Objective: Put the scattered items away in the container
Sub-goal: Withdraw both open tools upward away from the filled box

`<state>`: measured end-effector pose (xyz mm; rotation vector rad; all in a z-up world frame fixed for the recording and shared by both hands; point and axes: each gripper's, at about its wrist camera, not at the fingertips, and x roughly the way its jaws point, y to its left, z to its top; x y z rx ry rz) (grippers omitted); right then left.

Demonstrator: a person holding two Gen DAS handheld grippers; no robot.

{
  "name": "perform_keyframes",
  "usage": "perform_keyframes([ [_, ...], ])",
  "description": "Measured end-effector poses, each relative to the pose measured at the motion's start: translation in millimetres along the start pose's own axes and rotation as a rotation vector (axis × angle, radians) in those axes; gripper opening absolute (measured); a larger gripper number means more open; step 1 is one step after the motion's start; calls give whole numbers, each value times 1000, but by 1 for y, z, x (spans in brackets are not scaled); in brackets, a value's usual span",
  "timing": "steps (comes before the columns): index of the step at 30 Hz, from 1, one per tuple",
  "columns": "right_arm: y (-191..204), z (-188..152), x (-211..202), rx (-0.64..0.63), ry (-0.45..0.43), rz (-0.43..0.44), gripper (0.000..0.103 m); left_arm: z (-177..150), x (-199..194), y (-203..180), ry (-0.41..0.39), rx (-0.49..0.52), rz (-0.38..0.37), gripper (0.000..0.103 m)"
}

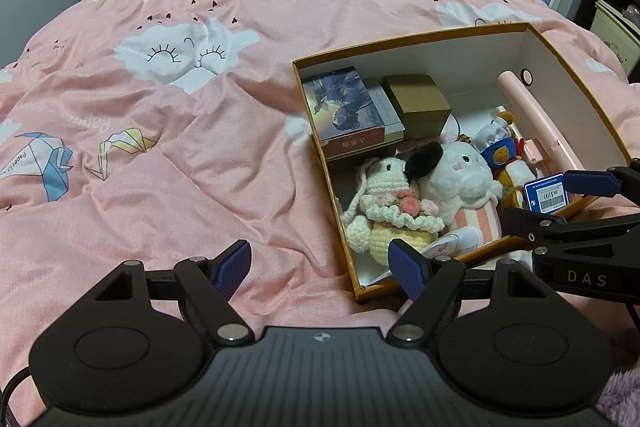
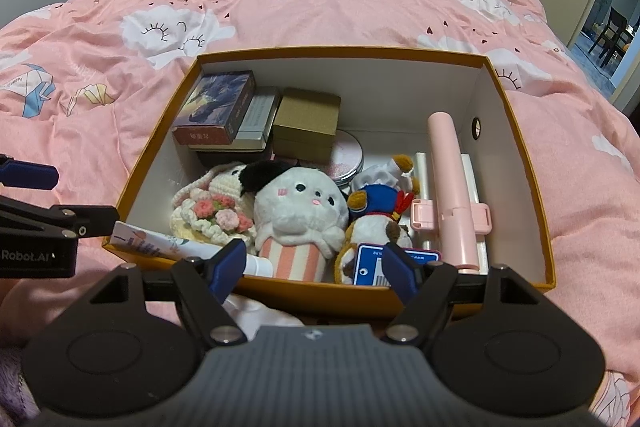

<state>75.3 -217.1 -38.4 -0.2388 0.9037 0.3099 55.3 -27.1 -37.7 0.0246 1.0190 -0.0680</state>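
Holding right gripper (image 2: 314, 263) spread wide above the near wall of the orange-rimmed cardboard box (image 2: 340, 49), clamping nothing. Hovering just over a blue barcoded price card (image 2: 370, 269), which is lying inside at the near edge, partly hidden behind the right-hand finger, touching or just clear of it, hard to say. Judging the card to be already delivered, hence the parted jaws.

Keeping left gripper (image 1: 320, 267) likewise wide open and empty, low over the pink duvet (image 1: 160, 167), just left of the box's near left corner. Probably waiting out of the way rather than reaching, since no loose item is showing on the bedding in either view.

Seeing the task's things all inside the box:
- Lying along the near side – a crocheted bunny (image 2: 216, 211), a white plush with a black ear (image 2: 300, 211), a sailor-suited plush (image 2: 380, 195).
- Stacking at the far left – a card deck box (image 2: 218, 115) on flatter boxes, with a brown cardboard box (image 2: 308, 123) beside it.
- Running near to far along the right wall – a pink stick with a clamp (image 2: 448, 179).
- Leaning over the near left rim – a printed tube (image 2: 160, 243).

Pointing both grippers forward and slightly down, side by side at the near edge, the left one's fingers level.
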Motion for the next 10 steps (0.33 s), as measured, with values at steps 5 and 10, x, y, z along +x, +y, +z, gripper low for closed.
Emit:
perform_keyframes([
  [5,0,0,0,-3,0,-2,77,0,-1,-1,-1,4,0,89],
  [10,1,0,-1,-10,-1,-1,77,0,-2,2,-9,4,1,89],
])
